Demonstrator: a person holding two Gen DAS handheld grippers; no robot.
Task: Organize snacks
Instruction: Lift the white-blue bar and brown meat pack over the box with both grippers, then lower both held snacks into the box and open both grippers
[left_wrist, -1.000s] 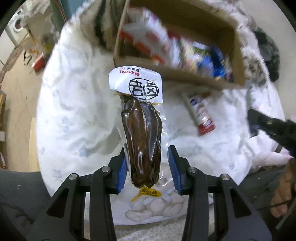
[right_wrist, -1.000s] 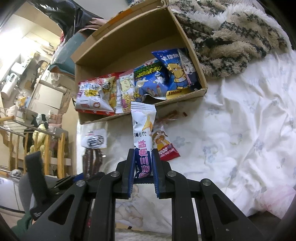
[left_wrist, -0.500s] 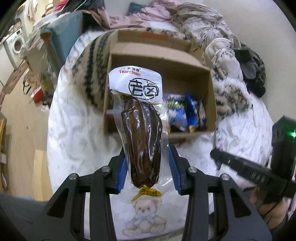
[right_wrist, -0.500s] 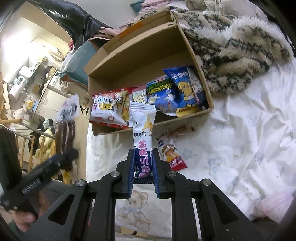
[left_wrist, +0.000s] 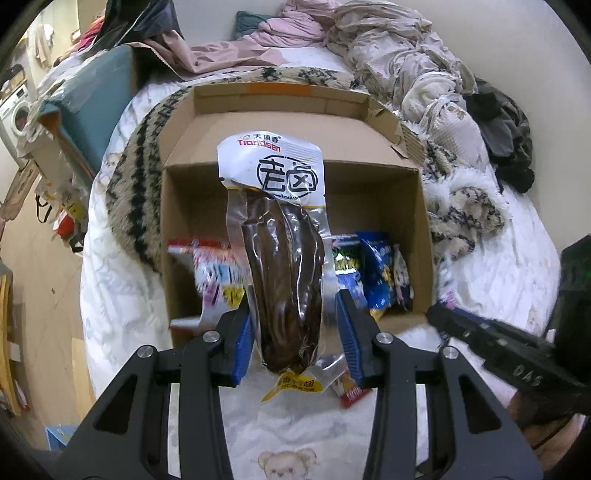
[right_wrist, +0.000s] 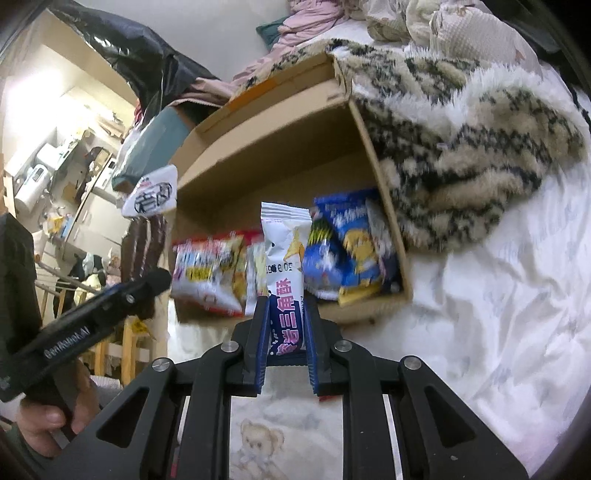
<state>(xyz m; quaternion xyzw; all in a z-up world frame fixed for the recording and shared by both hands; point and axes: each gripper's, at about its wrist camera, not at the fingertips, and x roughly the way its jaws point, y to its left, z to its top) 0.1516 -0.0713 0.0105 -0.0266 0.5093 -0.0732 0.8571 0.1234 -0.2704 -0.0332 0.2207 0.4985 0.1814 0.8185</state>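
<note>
My left gripper (left_wrist: 294, 334) is shut on a clear vacuum pack of dark brown meat (left_wrist: 284, 273) with a white label, held upright in front of an open cardboard box (left_wrist: 295, 184). My right gripper (right_wrist: 285, 341) is shut on a white and blue snack packet (right_wrist: 284, 266), held upright before the same box (right_wrist: 280, 155). Several snack bags lie along the box's near wall: red and white ones (right_wrist: 207, 269) at the left, blue ones (right_wrist: 351, 240) at the right. The left gripper with its pack (right_wrist: 147, 221) shows at the left of the right wrist view.
The box sits on a white bear-print sheet (left_wrist: 288, 435), against a striped fuzzy blanket (right_wrist: 461, 155). A red snack packet (left_wrist: 349, 393) lies on the sheet below the left gripper. Piled clothes (left_wrist: 388, 44) lie behind the box. The right gripper's body (left_wrist: 517, 362) is at the right.
Both grippers have moved closer to the box with their packets still held. The left gripper has risen and now faces the box opening straight on.
</note>
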